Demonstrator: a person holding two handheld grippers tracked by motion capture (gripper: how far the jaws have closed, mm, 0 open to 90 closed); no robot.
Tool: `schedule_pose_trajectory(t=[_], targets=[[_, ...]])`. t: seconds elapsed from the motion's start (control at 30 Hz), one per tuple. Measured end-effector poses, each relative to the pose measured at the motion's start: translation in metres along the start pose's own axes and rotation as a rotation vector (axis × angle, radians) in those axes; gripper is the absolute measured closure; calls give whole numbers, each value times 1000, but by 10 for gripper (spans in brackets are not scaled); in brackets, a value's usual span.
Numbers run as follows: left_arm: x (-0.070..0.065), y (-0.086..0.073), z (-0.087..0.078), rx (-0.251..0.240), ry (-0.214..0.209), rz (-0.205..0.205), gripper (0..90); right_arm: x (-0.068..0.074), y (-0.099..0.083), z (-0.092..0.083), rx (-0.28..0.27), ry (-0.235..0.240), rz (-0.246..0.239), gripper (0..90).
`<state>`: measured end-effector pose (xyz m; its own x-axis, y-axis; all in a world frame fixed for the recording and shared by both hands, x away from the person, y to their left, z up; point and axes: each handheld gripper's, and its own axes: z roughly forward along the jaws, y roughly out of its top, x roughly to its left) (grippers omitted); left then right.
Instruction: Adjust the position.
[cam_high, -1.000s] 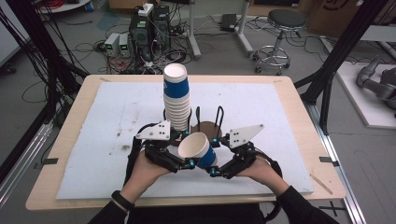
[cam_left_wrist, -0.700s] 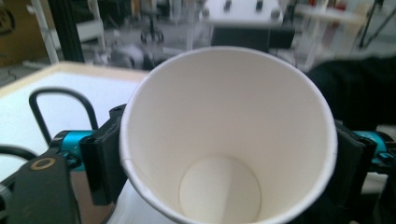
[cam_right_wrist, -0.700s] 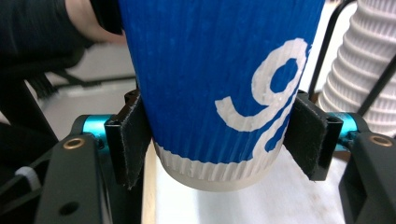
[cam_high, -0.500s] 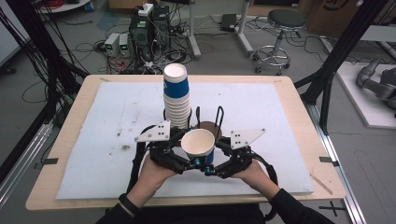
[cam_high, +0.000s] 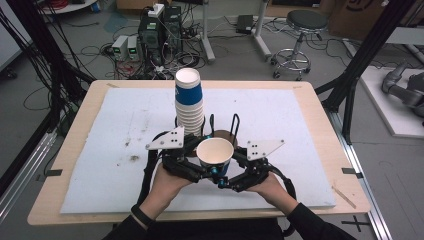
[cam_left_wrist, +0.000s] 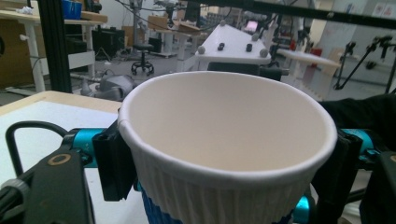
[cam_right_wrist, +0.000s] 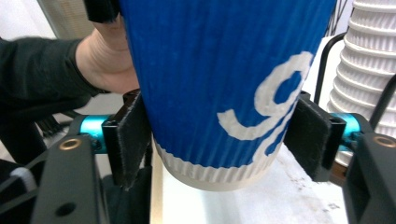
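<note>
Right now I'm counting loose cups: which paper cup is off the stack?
The blue cup held between both grippers, nearest the person; the others sit nested in the tall stack behind it.

The counter (cam_high: 65, 165) is a pale wooden slab with rounded corners, and a large white sheet (cam_high: 125, 150) covers nearly all of its top, leaving a bare wood border on every side. The sheet carries dark smudges and specks on its left half, and strips of dark tape mark the counter's left and right edges. Near the middle of the sheet stands a tall stack of paper cups (cam_high: 189, 102), white ribbed rims piled up with a blue cup on top.
</note>
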<state>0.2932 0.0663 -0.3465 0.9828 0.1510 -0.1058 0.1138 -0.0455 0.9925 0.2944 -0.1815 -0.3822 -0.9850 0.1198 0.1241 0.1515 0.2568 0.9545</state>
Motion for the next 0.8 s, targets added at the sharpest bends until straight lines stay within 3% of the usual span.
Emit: schedule_pose_trajectory(t=[0.2,0.27,0.57,0.63,0.8], targets=[[-2,3,2,63,26,61,243,1,4,-1,-23,-19,15,203],[-3,3,4,63,24,66,243,0,4,-1,-24,-15,30,203],[-3,1,7,40,3,45,243,0,2,3,-61,8,74,211],[-3,1,8,39,-1,42,243,-1,3,2,-67,5,73,250],[-1,0,9,37,6,20,211,-1,2,2,-68,5,76,254]])
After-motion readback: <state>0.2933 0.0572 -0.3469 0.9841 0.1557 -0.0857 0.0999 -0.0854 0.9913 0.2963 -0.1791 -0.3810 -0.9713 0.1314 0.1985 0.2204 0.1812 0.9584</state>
